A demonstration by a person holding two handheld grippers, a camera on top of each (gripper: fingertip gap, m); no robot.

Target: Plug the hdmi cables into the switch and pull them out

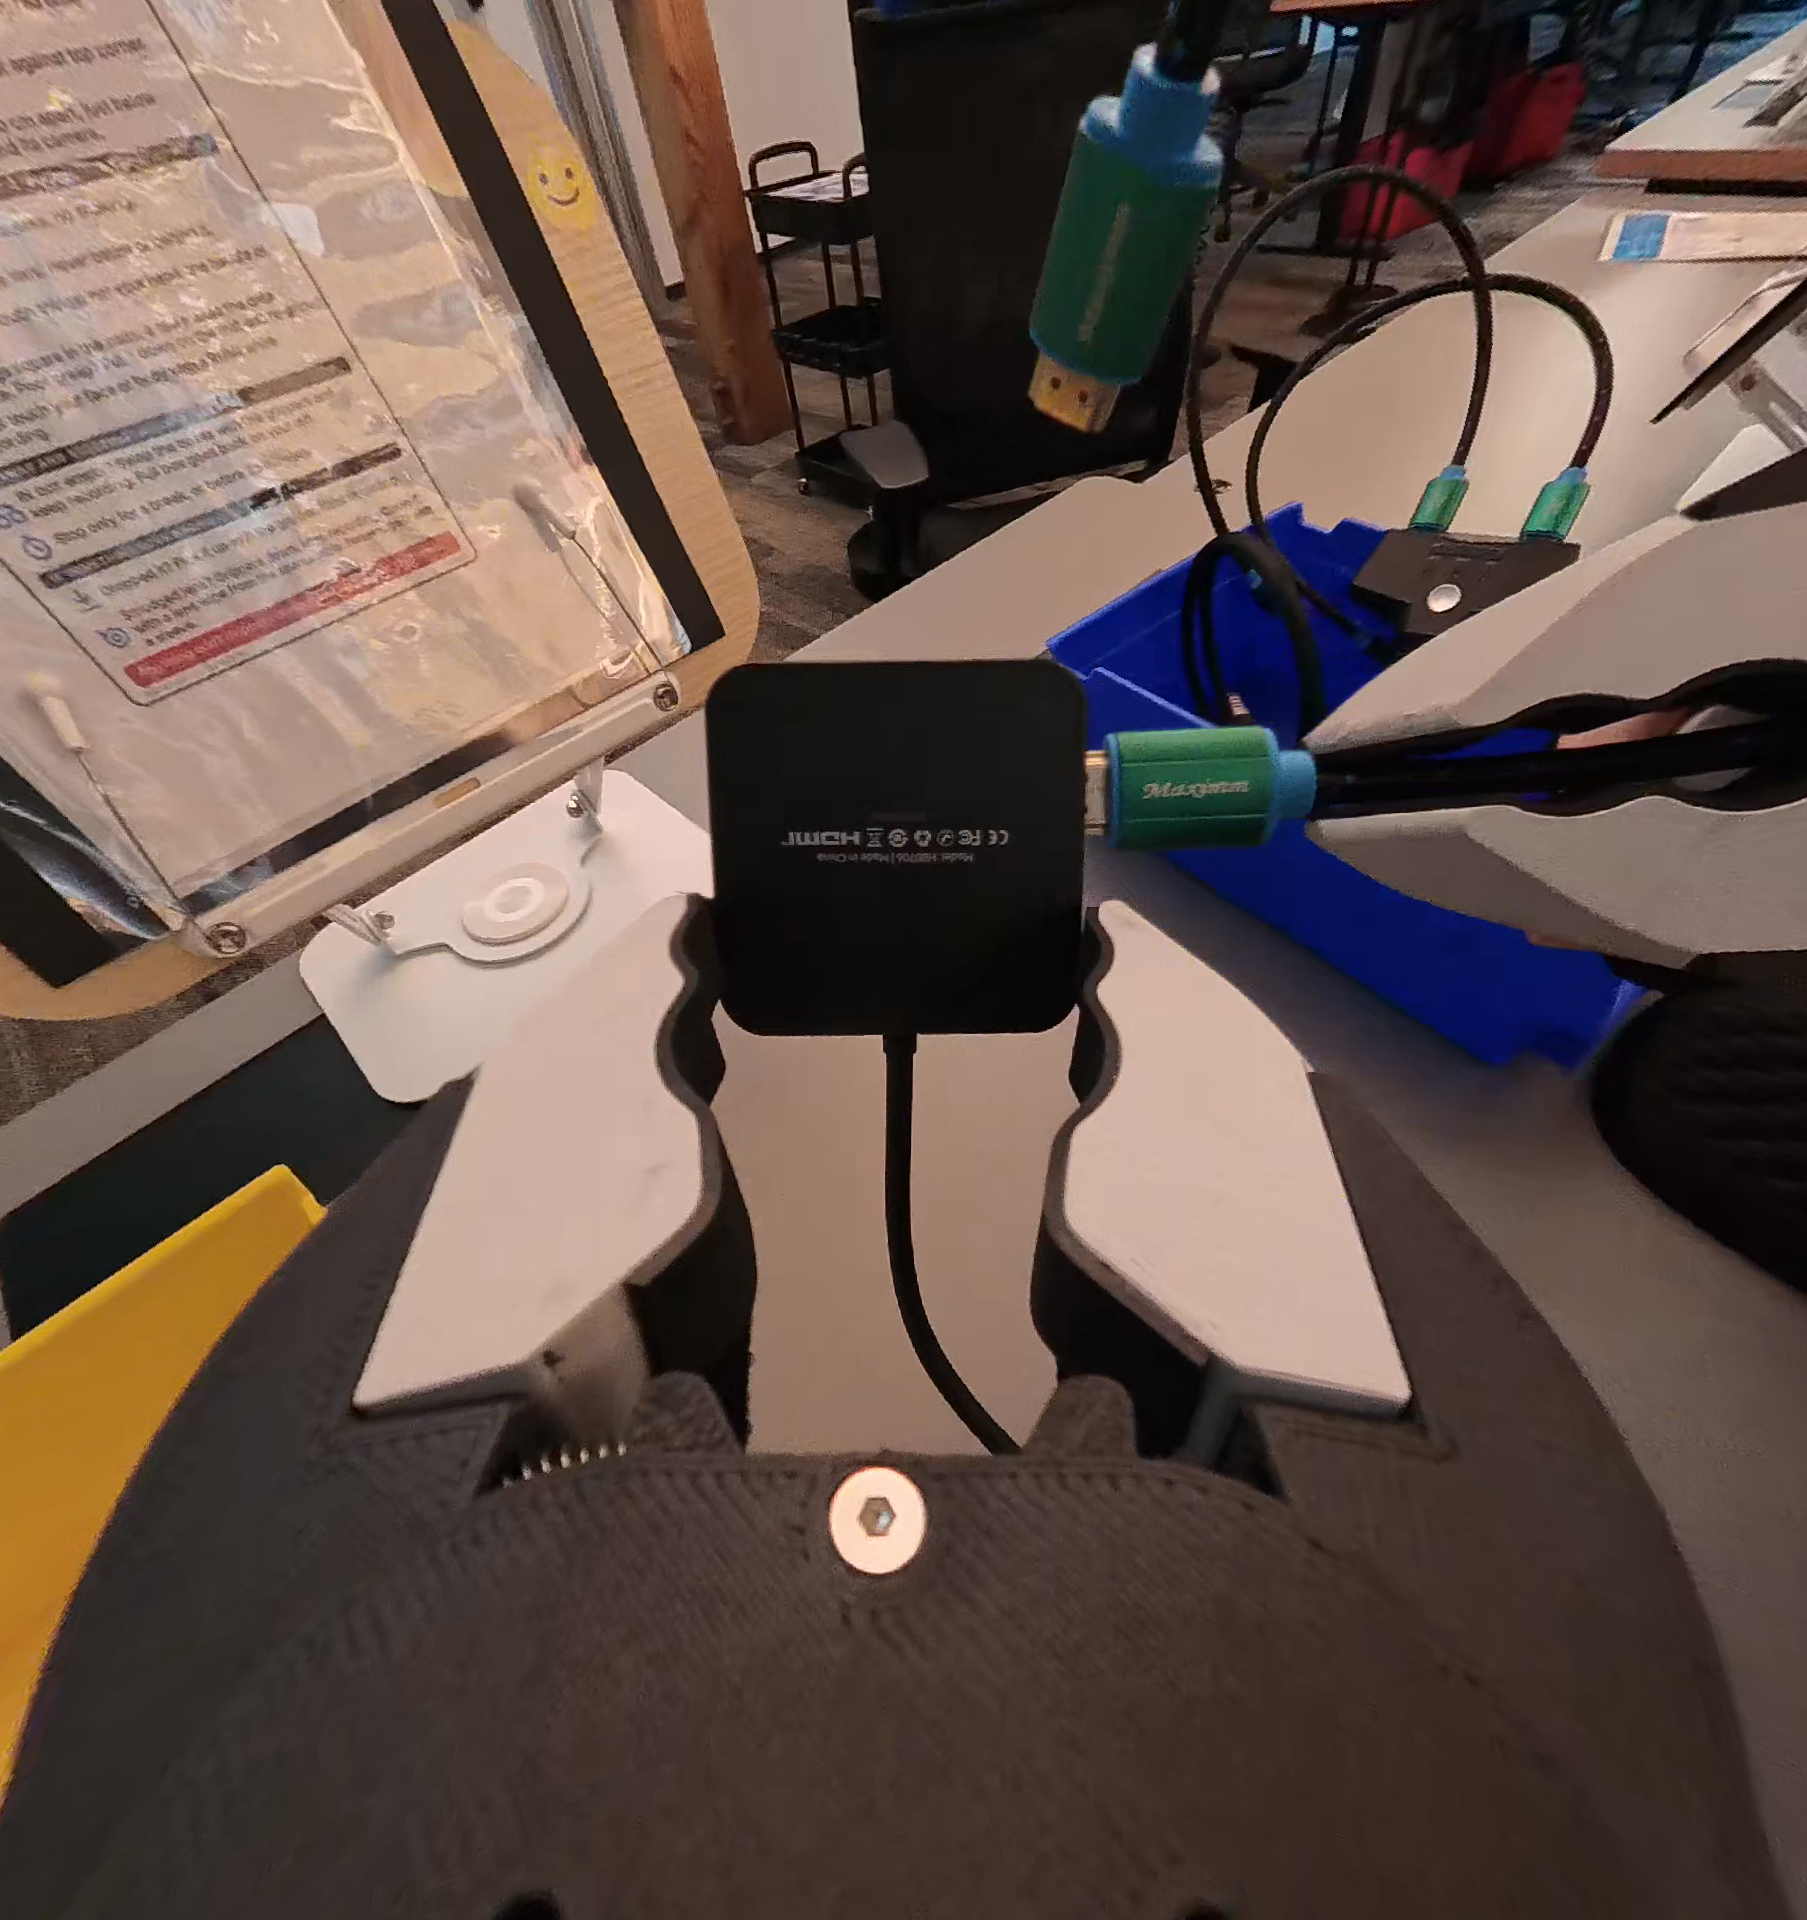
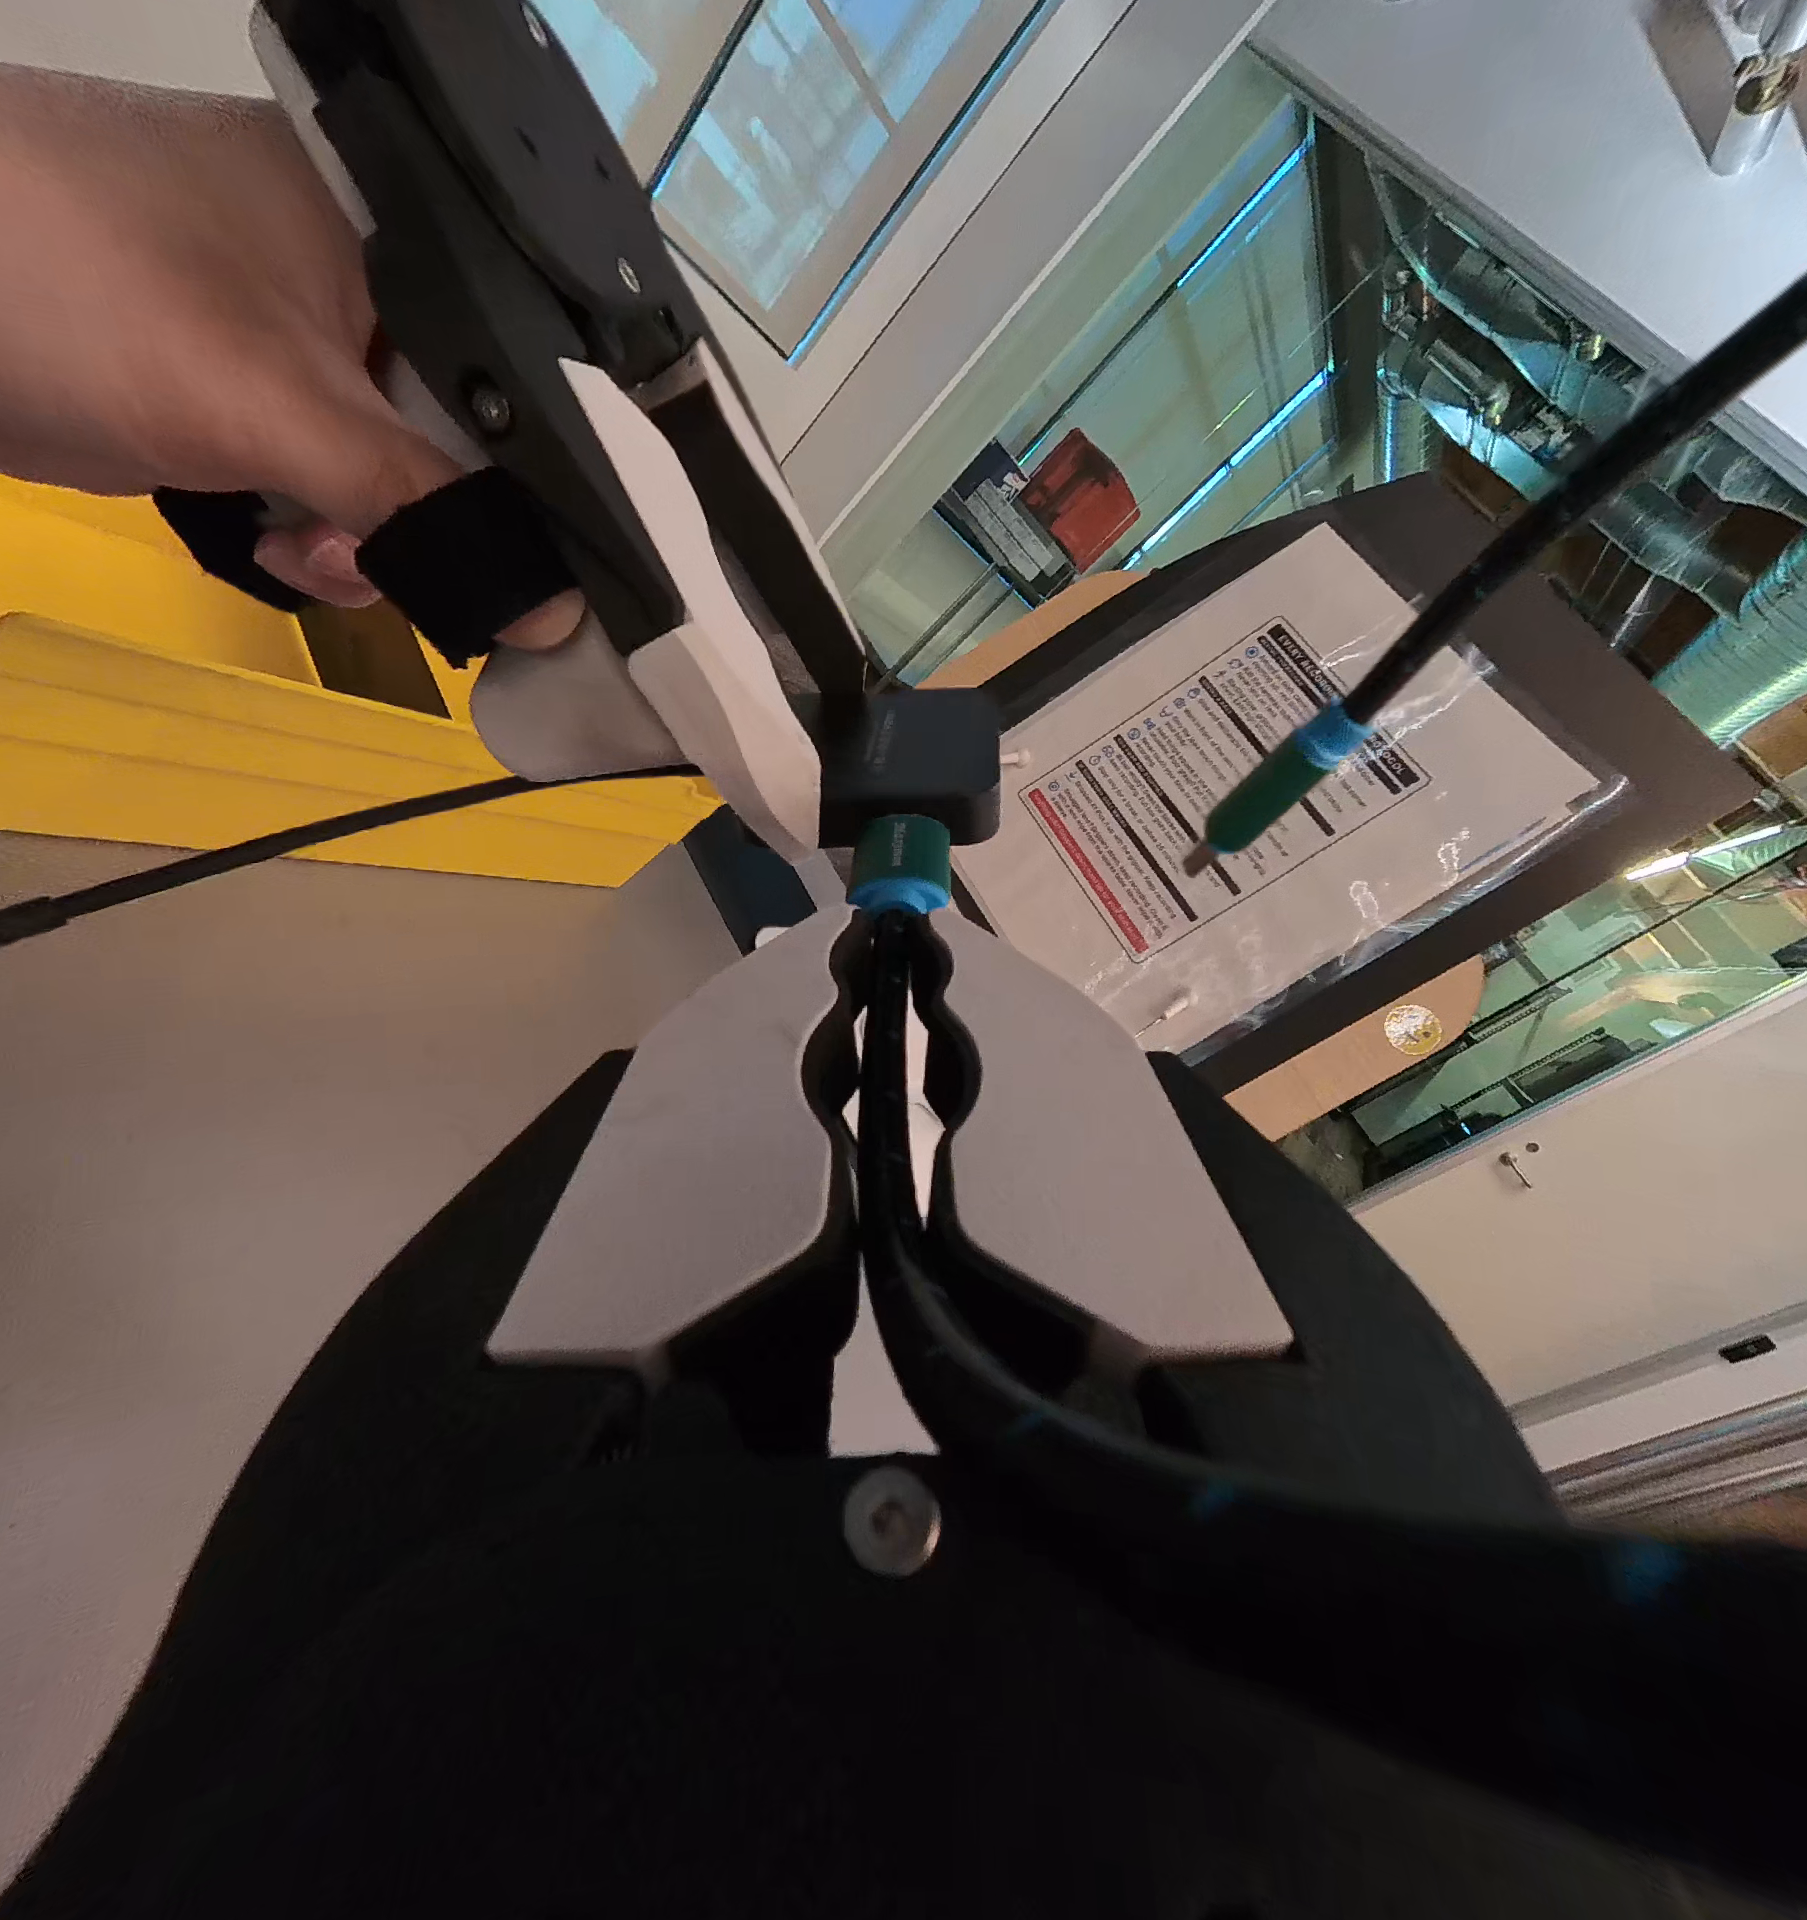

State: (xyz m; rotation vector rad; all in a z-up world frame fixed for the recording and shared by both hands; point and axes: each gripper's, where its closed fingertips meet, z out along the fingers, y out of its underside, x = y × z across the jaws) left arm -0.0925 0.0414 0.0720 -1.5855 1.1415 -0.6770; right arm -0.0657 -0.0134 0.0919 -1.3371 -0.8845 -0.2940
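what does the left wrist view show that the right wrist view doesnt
Only the left wrist view shows the blue bin and a second switch with two cables plugged in. Only the right wrist view shows the hand holding the left gripper. Both show the black switch, the green plug at its side, and the dangling plug.

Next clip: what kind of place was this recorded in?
Probably an office or lab set up for data collection: a grey table with blue and yellow parts bins, a laminated instruction sheet on a stand, glass partitions, and exposed ducting overhead.
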